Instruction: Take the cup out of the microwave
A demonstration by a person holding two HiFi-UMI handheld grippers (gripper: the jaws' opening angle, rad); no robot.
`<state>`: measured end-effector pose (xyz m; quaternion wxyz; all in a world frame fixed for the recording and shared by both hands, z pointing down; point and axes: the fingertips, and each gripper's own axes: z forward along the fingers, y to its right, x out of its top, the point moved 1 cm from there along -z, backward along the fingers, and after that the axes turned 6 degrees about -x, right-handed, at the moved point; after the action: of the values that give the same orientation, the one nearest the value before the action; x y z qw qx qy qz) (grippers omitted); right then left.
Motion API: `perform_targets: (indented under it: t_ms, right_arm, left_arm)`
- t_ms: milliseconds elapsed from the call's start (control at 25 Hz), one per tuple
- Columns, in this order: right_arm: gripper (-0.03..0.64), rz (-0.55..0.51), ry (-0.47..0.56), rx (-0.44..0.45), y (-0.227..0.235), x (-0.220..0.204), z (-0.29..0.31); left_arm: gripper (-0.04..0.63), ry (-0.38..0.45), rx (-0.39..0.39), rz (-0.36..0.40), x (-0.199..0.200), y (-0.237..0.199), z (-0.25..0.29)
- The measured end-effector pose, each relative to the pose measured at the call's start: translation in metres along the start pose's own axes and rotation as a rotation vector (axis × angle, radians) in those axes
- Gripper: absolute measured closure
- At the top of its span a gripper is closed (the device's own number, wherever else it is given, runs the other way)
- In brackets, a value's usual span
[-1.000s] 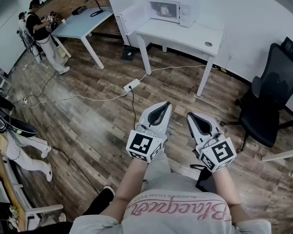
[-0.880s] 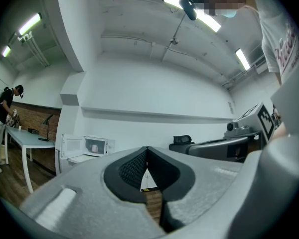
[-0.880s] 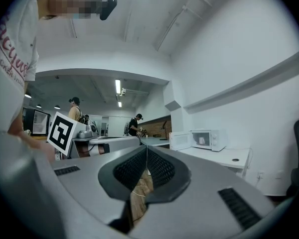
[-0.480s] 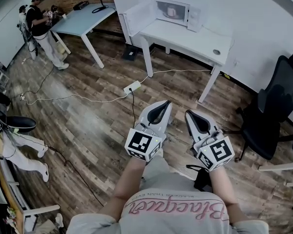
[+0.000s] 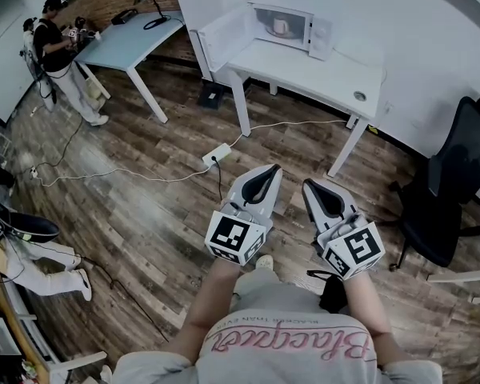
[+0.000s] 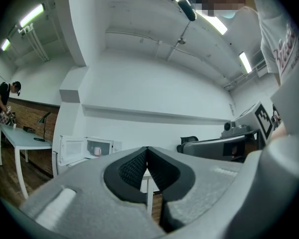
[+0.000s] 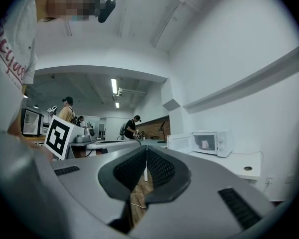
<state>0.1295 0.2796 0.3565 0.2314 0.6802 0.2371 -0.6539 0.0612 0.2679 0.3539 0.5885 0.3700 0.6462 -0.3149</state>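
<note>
A white microwave [image 5: 288, 24] stands on a white table [image 5: 320, 66] against the far wall, with its door [image 5: 224, 29] swung open to the left. Inside it sits a pale pink cup [image 5: 278, 26], also seen as the cup [image 6: 96, 150] and the cup [image 7: 205, 144]. My left gripper [image 5: 274, 169] and right gripper [image 5: 308, 186] are held side by side in front of me, well short of the table. Both are shut with nothing between their jaws.
A black office chair [image 5: 452, 182] stands right of the table. A power strip [image 5: 217, 154] and white cables lie on the wooden floor between me and the table. A light blue table [image 5: 132, 38] stands at the far left with a person [image 5: 52, 42] beside it.
I have walked toward the white table: the microwave and table look nearer and larger. Both grippers keep the same pose in front of me and stay shut.
</note>
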Motion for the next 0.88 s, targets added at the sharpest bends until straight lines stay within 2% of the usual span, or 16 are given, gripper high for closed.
perform_targets:
  t_ms: [360, 880]
  right_arm:
    - [0.603, 0.004, 0.017, -0.024, 0.003, 0.004, 0.053]
    - [0.603, 0.002, 0.005, -0.056, 0.025, -0.002, 0.077]
  left_arm:
    - [0.589, 0.007, -0.041, 0.010, 0.004, -0.050, 0.016]
    - [0.589, -0.007, -0.066, 0.007, -0.006, -0.073, 0.037]
